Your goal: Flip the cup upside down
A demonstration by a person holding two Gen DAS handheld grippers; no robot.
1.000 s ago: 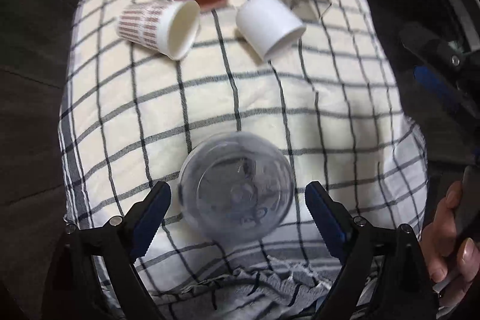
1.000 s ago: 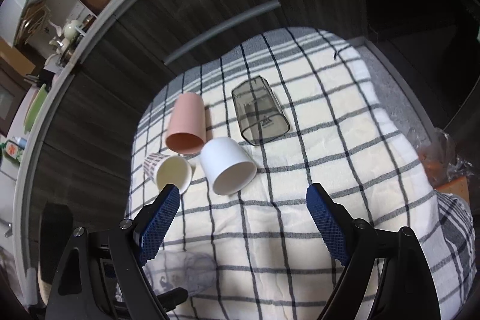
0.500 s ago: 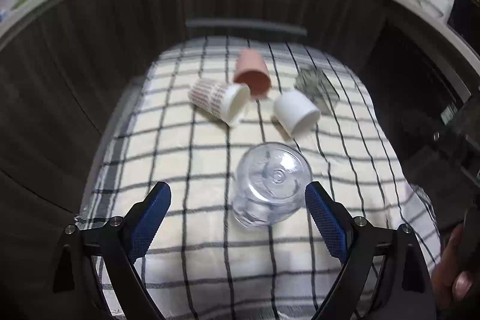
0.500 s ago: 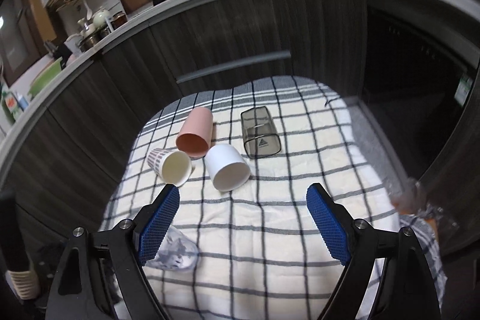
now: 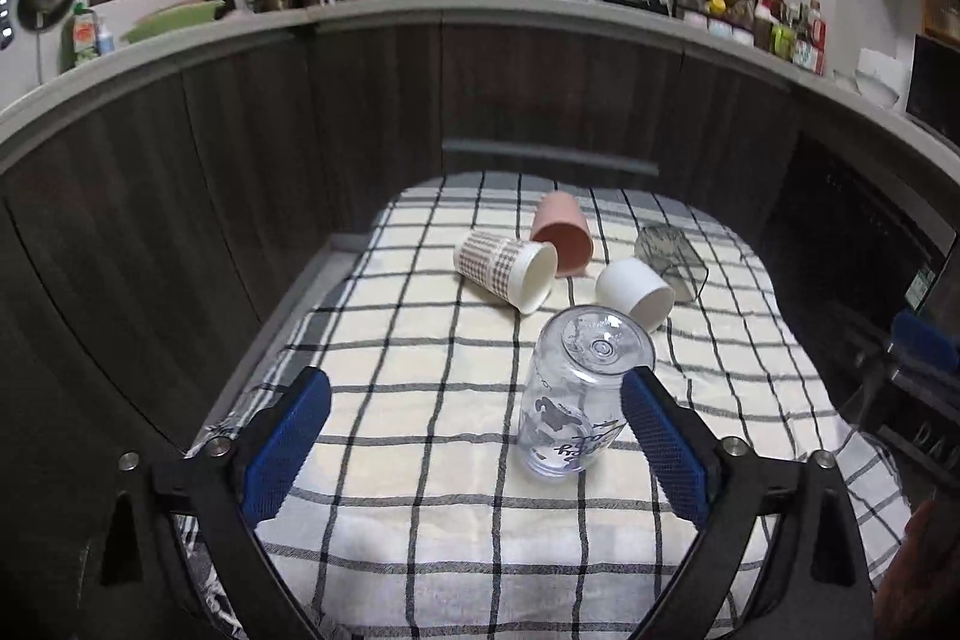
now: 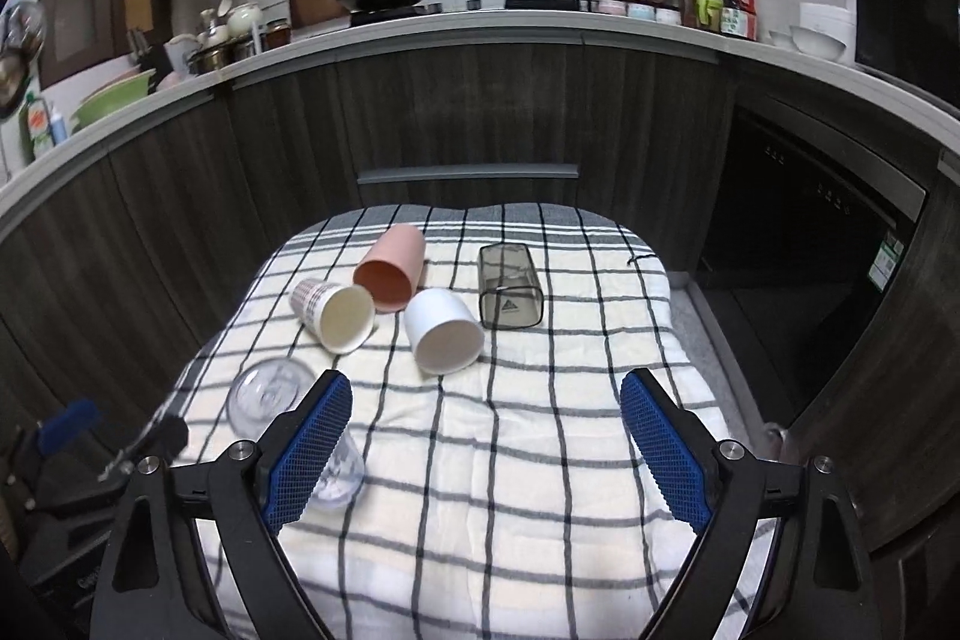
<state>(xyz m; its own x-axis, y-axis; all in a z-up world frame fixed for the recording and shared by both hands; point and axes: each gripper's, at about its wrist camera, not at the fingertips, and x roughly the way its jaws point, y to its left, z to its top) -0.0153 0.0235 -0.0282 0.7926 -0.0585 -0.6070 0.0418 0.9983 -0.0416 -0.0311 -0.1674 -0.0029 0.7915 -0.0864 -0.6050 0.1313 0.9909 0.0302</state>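
Observation:
A clear plastic cup (image 5: 573, 394) with dark print stands upside down on the checked cloth (image 5: 420, 460), base up. It also shows in the right wrist view (image 6: 270, 394), partly behind my right gripper's left finger. My left gripper (image 5: 474, 436) is open and empty, pulled back from the cup, which stands just inside the right finger. My right gripper (image 6: 486, 436) is open and empty above the cloth's near middle.
Lying on their sides at the back are a patterned paper cup (image 5: 507, 268), a pink cup (image 5: 561, 232), a white cup (image 5: 636, 292) and a smoky clear square cup (image 5: 669, 256). Dark cabinet fronts (image 6: 480, 124) rise behind the cloth.
Both grippers have pulled back and tilted up from a downward look, so the kitchen counter now shows. The clear cup stays upside down on the cloth, free of the left gripper.

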